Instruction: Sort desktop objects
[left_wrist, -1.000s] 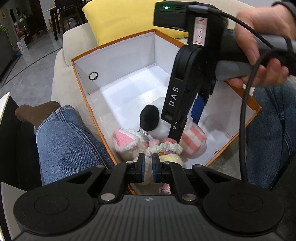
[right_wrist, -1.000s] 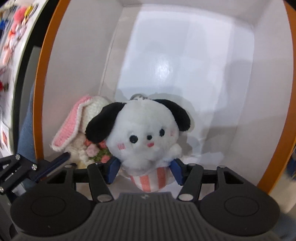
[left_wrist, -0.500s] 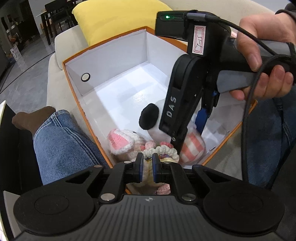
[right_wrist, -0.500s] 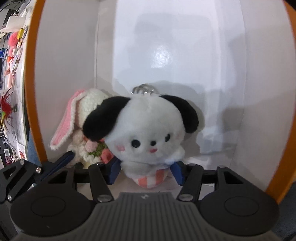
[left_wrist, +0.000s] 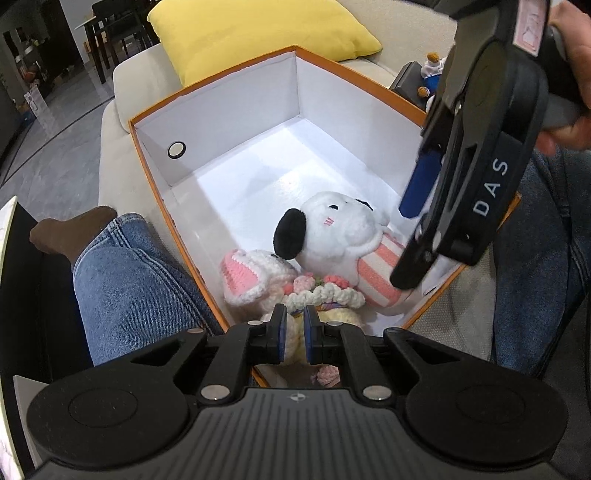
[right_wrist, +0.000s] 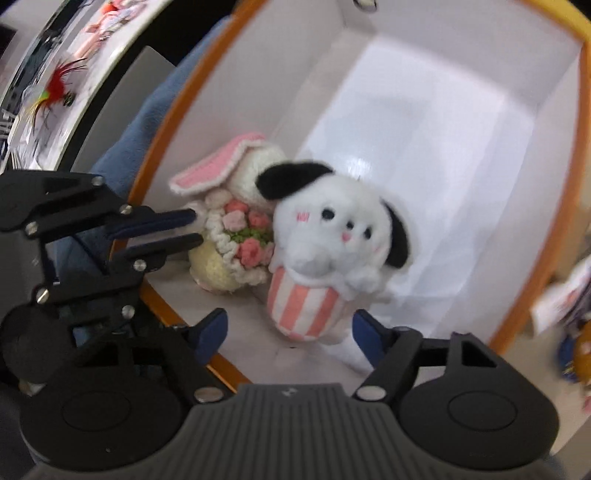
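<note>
White plush dog (right_wrist: 332, 236) now lies freed in the orange box (left_wrist: 221, 74) beside the crochet rabbit (right_wrist: 236, 225), the right gripper (right_wrist: 288, 332) opening and lifted clear where it straddled the toy before, so keep rising straight; left gripper (left_wrist: 293, 334) stays clenched, empty

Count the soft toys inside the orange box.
2, both at the near end of the orange box: white black-eared plush dog in a striped cup, and crocheted pink-eared bunny touching it. None visibly hidden.

Black hand-held gripper (left_wrist: 294, 329), blue pads, blue jeans (left_wrist: 136, 288).
</note>
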